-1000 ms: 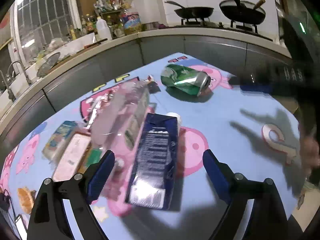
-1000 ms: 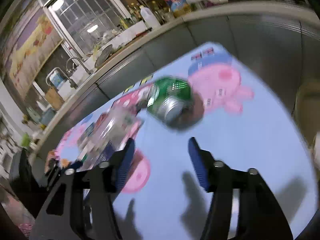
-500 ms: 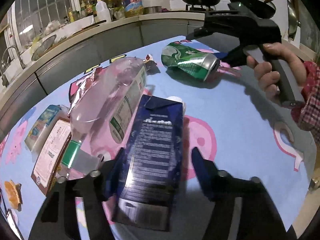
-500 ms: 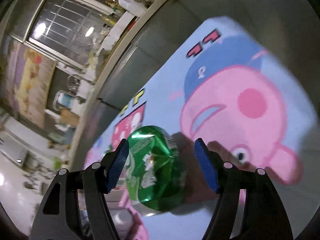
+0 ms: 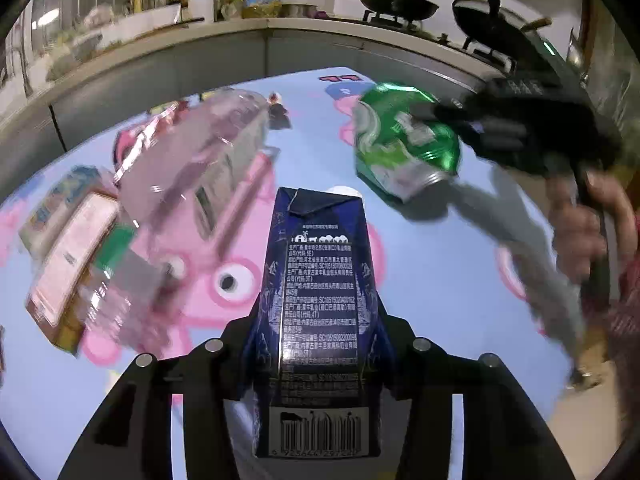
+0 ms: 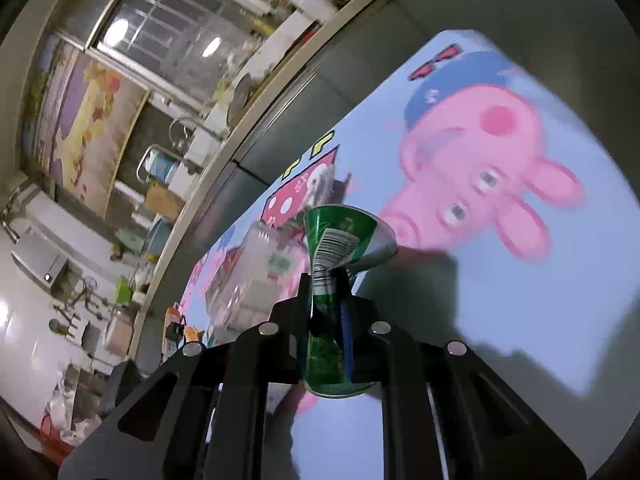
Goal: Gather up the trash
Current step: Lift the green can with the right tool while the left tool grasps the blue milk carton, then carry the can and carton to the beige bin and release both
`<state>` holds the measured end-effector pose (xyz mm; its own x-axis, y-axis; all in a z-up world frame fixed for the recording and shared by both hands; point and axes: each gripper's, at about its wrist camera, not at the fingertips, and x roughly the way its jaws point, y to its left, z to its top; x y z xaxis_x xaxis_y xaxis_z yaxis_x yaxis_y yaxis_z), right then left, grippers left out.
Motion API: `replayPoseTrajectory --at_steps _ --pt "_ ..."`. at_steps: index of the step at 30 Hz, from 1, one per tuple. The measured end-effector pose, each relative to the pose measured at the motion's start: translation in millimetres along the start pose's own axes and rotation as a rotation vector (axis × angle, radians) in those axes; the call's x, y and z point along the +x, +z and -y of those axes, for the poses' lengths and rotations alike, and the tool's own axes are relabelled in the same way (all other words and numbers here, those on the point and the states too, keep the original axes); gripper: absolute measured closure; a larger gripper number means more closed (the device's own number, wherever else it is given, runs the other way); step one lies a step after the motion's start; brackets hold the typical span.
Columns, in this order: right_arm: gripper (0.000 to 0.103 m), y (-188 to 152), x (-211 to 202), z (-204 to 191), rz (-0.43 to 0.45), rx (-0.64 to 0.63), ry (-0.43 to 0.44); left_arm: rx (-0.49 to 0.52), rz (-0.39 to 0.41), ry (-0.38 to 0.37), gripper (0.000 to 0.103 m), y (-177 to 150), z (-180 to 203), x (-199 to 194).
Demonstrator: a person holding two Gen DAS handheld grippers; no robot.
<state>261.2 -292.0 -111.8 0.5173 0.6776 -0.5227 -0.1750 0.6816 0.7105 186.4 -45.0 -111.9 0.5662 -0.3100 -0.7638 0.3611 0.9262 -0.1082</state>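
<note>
My left gripper point(image 5: 318, 332) is shut on a dark blue milk carton point(image 5: 318, 308) and holds it above the table, barcode end toward the camera. My right gripper point(image 6: 328, 296) is shut on a crushed green can point(image 6: 334, 276), pinched flat at its middle. In the left wrist view the green can point(image 5: 404, 144) hangs above the table in the right gripper point(image 5: 444, 116), held by a hand at the right. A clear plastic bottle point(image 5: 188, 168) lies on the cartoon-pig tablecloth point(image 5: 440, 264) at the left.
Small flat packets point(image 5: 68, 240) lie left of the bottle, with a small dark scrap point(image 5: 278, 110) beyond it. A grey kitchen counter point(image 5: 240, 28) with bottles and two pans on a stove curves behind the table. The table's right edge drops to the floor.
My left gripper closed on the blue carton and raised it. My right gripper closed on the green can, crushing its middle, and lifted it off the table.
</note>
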Motion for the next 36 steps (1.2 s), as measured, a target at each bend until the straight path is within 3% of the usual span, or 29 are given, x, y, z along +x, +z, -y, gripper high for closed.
replayPoseTrajectory --at_steps 7,15,22,28,31,36 --pt "0.091 -60 -81 31 0.162 0.164 0.049 -0.005 -0.009 -0.127 0.054 -7 26 -16" --pt "0.092 -102 -141 60 0.296 0.274 0.093 0.046 -0.034 -0.157 0.054 -7 61 -13" --pt "0.092 -135 -147 75 0.27 0.319 0.116 0.1 -0.064 -0.152 0.054 -13 86 -6" --pt "0.09 -151 -143 80 0.257 0.305 0.087 0.101 -0.117 -0.118 0.053 -18 92 8" --pt "0.087 -155 -145 79 0.242 0.27 0.051 0.099 -0.117 -0.098 0.045 -18 93 9" --pt "0.086 -157 -146 80 0.228 0.246 0.042 0.126 -0.1 -0.108 0.052 -15 98 8"
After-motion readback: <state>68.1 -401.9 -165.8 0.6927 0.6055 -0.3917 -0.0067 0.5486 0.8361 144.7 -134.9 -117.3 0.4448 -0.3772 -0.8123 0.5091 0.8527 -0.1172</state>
